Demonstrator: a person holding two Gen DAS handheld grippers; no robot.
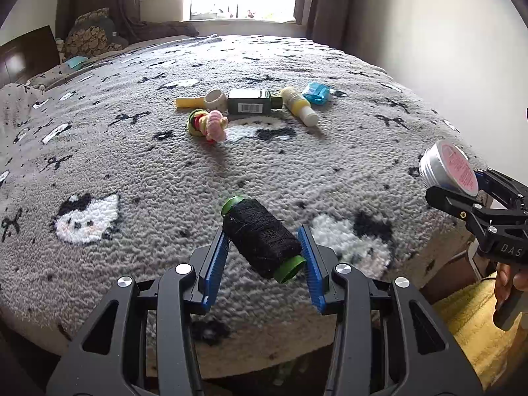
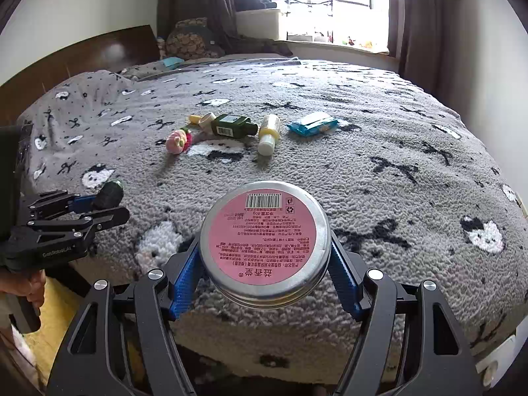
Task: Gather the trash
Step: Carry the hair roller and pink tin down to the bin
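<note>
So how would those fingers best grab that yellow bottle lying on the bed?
Grip the yellow bottle across its body, coming from above. It lies flat with its white cap toward the camera, and both long sides look clear of the green bottle and blue packet.

Black thread spool with green plastic ends clamped between blue-padded left gripper, above grey patterned fleece blanket.

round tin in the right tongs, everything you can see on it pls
The round tin looks like silver metal, shallow, with a ridged seam around its side. A pink label with a barcode and printed text covers the face turned to the camera. It sits tilted, clamped at its rim between the right tongs' blue pads, held above the grey blanket.
</note>
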